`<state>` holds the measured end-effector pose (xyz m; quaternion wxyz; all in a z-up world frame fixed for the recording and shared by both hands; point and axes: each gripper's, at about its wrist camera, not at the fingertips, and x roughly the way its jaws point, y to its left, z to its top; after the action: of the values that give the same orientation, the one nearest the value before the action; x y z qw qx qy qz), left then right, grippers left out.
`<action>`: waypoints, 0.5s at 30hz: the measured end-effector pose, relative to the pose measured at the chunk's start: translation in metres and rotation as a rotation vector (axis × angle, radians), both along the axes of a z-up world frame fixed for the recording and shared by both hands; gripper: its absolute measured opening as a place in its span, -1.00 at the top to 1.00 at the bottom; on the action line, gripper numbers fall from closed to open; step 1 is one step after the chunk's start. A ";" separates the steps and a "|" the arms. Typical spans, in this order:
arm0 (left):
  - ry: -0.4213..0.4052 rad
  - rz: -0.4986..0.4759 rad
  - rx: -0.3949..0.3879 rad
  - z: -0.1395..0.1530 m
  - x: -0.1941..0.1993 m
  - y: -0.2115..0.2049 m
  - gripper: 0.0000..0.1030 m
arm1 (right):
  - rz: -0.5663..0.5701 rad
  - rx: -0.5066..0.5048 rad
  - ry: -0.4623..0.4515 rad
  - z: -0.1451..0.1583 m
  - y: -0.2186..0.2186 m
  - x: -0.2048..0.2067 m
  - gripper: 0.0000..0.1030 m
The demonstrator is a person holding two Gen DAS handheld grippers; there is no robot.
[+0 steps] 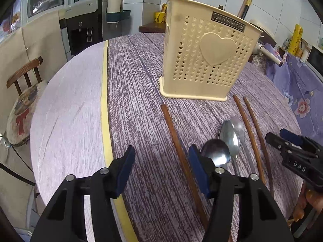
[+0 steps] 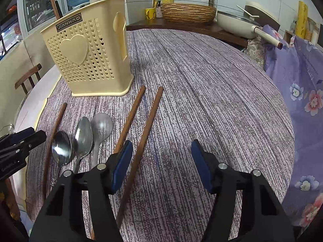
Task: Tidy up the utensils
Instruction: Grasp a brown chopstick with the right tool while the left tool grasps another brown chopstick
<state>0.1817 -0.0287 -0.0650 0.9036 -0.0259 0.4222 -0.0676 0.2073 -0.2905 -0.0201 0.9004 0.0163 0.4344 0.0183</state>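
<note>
The cream utensil holder [image 2: 88, 58] stands upright on the desk [image 2: 201, 80], nothing visibly in it. In front of the holder lie three wooden chopsticks [image 2: 149, 117] and three spoons [image 2: 82, 135], long axes running from the holder back toward the tools. The right tool [image 2: 161, 157], fingers apart and empty, hovers just right of the rightmost chopstick and seems the nearer one; the left tool [image 1: 161, 165], likewise apart and empty, straddles the lone left chopstick [image 1: 177, 147].

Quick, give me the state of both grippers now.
Left gripper: open, holding nothing, above the tablecloth.
Right gripper: open, holding nothing, fingers either side of a chopstick.
</note>
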 end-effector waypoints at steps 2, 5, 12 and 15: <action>0.004 -0.002 -0.012 0.002 0.008 -0.002 0.09 | 0.003 0.034 0.014 0.001 -0.002 0.007 -0.04; 0.021 -0.010 -0.013 0.001 0.019 -0.008 0.21 | -0.001 0.061 0.028 0.001 -0.001 0.019 0.09; 0.052 0.008 0.003 -0.009 0.029 -0.014 0.31 | -0.023 0.055 0.062 -0.006 0.010 0.045 0.44; 0.048 0.012 0.018 -0.011 0.029 -0.015 0.31 | -0.037 0.048 0.076 -0.012 0.011 0.052 0.55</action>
<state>0.2106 -0.0439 -0.0762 0.8939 -0.0221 0.4441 -0.0577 0.2594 -0.2796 -0.0318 0.8827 0.0466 0.4674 0.0116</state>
